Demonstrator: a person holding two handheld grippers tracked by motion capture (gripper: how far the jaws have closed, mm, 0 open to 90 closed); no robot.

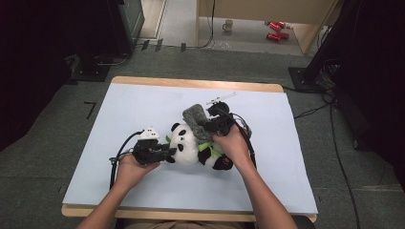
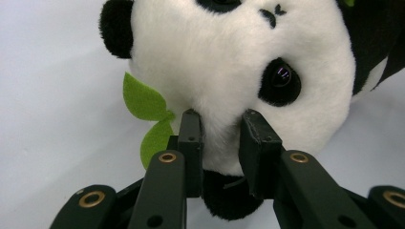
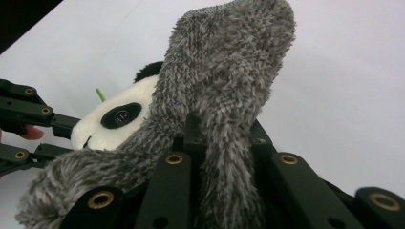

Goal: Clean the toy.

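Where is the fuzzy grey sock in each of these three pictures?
High view: the grey sock lies at the table's middle, draped over the toy panda.
Left gripper view: not in it.
Right gripper view: the sock rises at centre, clamped in the right hand-held gripper.
Shared landmark: the panda's white head.

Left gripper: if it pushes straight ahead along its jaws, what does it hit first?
The panda's head. The left gripper already pinches white plush at its lower edge, so further travel just presses into the head.

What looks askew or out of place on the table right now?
The panda toy lies tipped on its side, the left gripper pinching its head. The grey fuzzy sock, clamped in the right gripper, is bunched and folded over, not flat. Nothing looks spilled or damaged.
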